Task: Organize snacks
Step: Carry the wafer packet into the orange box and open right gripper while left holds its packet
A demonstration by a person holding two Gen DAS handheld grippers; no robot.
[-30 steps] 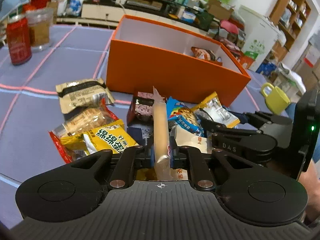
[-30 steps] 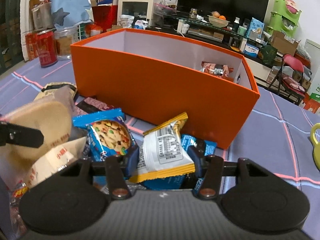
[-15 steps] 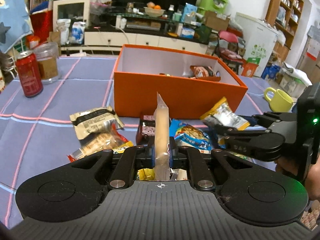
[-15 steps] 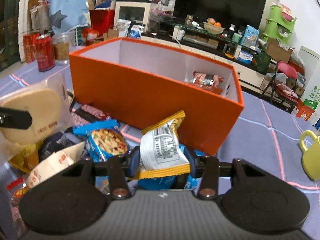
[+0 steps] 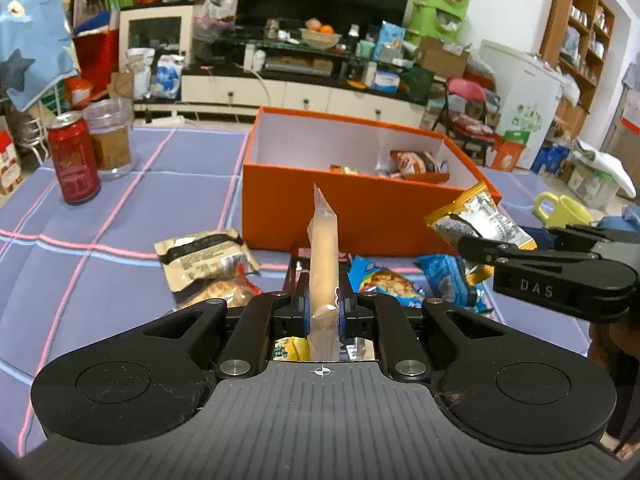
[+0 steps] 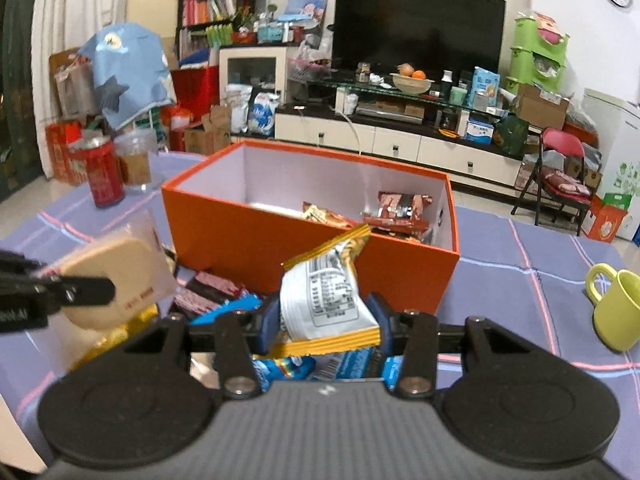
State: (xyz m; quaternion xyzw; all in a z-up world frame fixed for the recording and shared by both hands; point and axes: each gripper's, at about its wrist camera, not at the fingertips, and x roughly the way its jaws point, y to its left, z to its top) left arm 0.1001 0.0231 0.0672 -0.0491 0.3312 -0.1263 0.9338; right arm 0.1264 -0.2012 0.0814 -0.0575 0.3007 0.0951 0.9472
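My left gripper [image 5: 323, 304] is shut on a beige round biscuit in a clear wrapper [image 5: 323, 256], held edge-on above the snack pile; it also shows in the right wrist view [image 6: 116, 280]. My right gripper [image 6: 322, 322] is shut on a white and yellow snack packet [image 6: 326, 292], seen from the left wrist view [image 5: 480, 220]. Both are lifted in front of the orange box [image 5: 360, 216], which holds a few snack packets [image 6: 400, 210]. Loose snacks [image 5: 204, 258] lie on the purple tablecloth before the box.
A red can [image 5: 74, 158] and a clear jar [image 5: 110, 136] stand at the far left. A yellow-green mug [image 6: 616, 308] sits at the right. Blue cookie packets [image 5: 384, 280] and a dark chocolate pack [image 6: 212, 290] lie under the grippers.
Both grippers have risen from the snack pile with their packets. The box interior has come into fuller view.
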